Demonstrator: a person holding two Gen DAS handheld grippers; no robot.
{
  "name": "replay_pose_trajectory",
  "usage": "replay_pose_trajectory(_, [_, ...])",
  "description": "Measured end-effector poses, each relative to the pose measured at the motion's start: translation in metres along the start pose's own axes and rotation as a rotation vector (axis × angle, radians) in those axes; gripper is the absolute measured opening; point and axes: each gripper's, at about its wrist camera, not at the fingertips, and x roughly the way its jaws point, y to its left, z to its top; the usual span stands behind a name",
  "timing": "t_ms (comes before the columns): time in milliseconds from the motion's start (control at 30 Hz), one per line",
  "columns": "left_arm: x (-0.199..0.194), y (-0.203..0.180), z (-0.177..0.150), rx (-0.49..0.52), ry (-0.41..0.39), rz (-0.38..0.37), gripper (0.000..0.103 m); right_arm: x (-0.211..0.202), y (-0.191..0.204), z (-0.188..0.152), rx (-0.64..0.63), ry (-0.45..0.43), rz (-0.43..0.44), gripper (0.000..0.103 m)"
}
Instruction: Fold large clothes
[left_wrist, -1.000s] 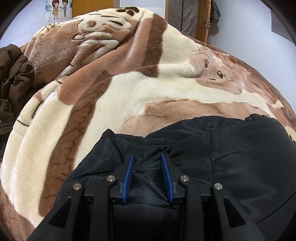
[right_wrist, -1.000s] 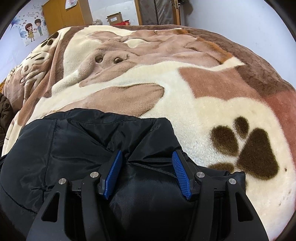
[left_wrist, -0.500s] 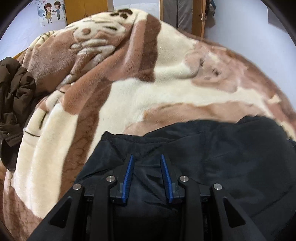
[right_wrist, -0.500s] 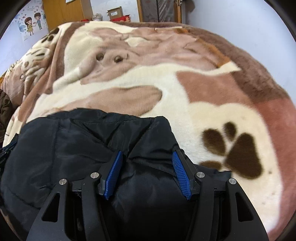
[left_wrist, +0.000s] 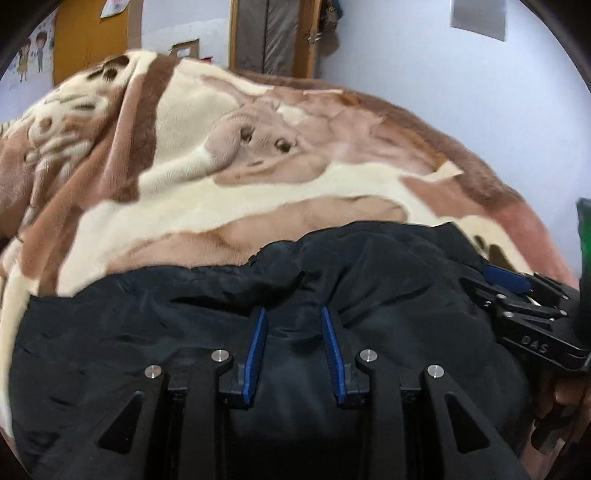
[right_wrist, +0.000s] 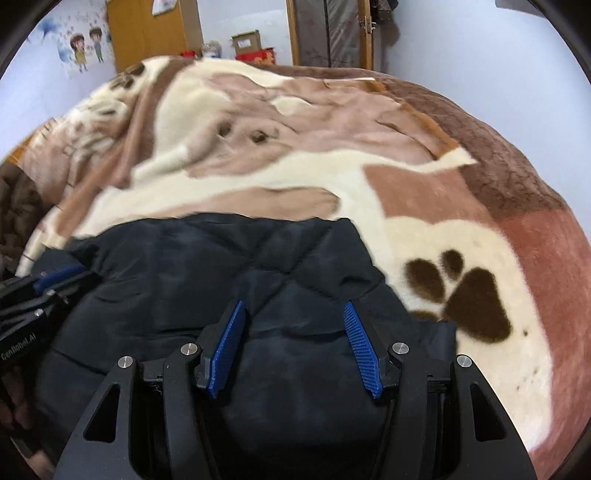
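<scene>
The black jacket (right_wrist: 221, 280) lies bunched on the blanket (right_wrist: 424, 192), beside its paw print. The left gripper (left_wrist: 293, 314) pinches a fold; the right gripper (right_wrist: 293, 306) is spread over the jacket. It looks soft, puffy, slippery: grip hems.

the jacket (left_wrist: 388, 295) runs off the lower edge in both views. the blanket (right_wrist: 424, 192) pattern is smeared by blur. whether either gripper's pads (right_wrist: 360, 343) pinch fabric cannot be told.
</scene>
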Motion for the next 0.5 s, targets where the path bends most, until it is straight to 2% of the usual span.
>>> replay_pose_trajectory(167, [0.018, 0.009, -0.009, -0.072, -0.003, -0.049, 0.033, 0.017, 0.0, -0.01, 0.004, -0.029, -0.01, 0.056])
replay_pose_trajectory(300, [0.025, 0.006, -0.011, -0.066, 0.006, -0.027, 0.033, 0.02, 0.002, -0.008, -0.008, -0.019, -0.027, 0.056])
replay_pose_trajectory(433, [0.002, 0.011, -0.002, -0.065, 0.023, -0.022, 0.033, 0.007, -0.003, -0.001, -0.008, 0.006, -0.008, 0.056])
replay_pose_trajectory(500, [-0.021, 0.022, -0.001, -0.042, -0.014, 0.006, 0.033, -0.006, -0.003, 0.003, -0.011, -0.007, -0.029, 0.056])
